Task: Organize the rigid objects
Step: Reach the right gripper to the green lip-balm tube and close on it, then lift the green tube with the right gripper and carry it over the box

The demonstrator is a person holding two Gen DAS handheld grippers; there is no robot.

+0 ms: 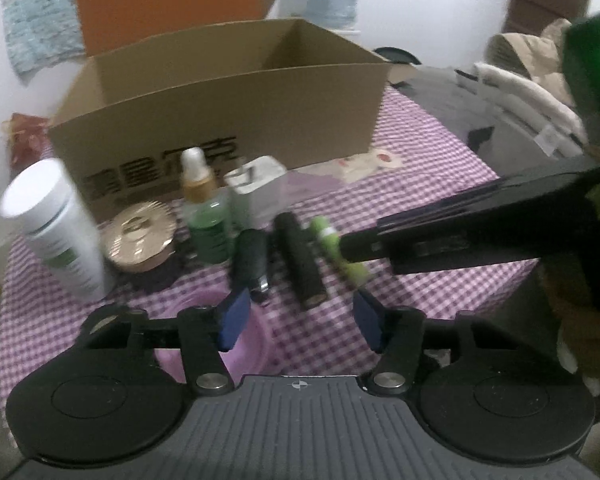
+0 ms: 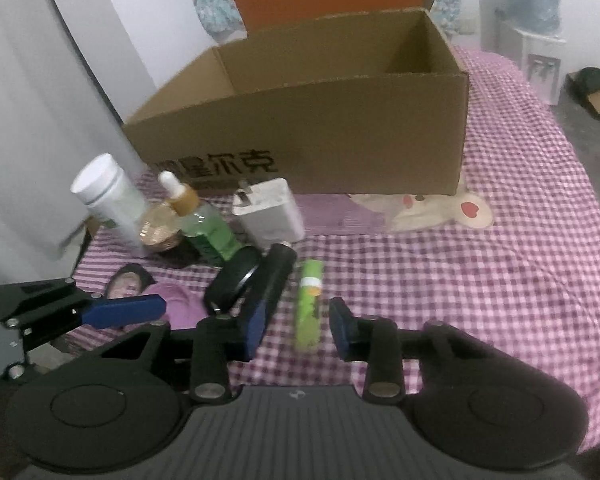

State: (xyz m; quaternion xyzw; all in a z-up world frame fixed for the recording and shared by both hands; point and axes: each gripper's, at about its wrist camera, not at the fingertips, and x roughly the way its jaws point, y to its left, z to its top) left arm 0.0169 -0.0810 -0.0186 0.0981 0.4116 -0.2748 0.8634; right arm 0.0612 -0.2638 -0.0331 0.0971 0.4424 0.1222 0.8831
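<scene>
Cardboard box (image 2: 312, 120), open-topped with dark printed characters on its near wall, stands on a pink-and-white checked cloth (image 2: 500, 272) in the upper middle of both views. Row of items in front of it, lower left of box: white bottle (image 2: 108, 196), round gold lid (image 2: 160, 228), green dropper bottle (image 2: 208, 228), white charger (image 2: 268, 212). Nearer the cameras lie a black oval case (image 2: 232, 280), a black cylinder (image 2: 274, 280) and a lime-green tube (image 2: 310, 304).

Right gripper (image 2: 296, 328): blue pads apart, straddling the near end of the green tube; no contact visible.

Left gripper (image 1: 300, 320): pads apart, nothing between them, just short of the black cylinder's near end.
</scene>
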